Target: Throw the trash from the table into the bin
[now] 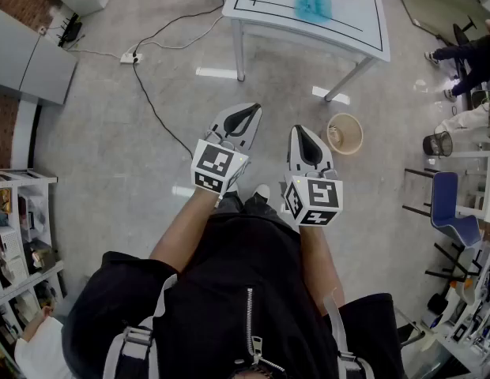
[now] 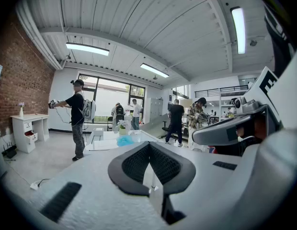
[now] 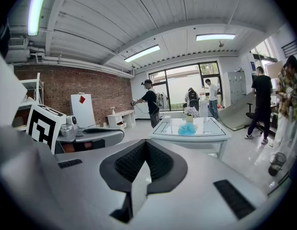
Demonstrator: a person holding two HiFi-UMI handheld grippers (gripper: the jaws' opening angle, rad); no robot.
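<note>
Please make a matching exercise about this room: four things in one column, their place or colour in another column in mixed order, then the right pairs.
1. trash
2. bin
3. table
4. chair

A. white top with black lines
B. beige, stands on the floor
C. lies on the table
D. blue seat, far right in the head view

Pairs: 1-C, 2-B, 3-A, 4-D

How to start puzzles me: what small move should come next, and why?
Probably step toward the table: the blue trash lies on it, well ahead of the left tool and right tool, both shut and empty. The bin stands on the floor beside the table.
</note>
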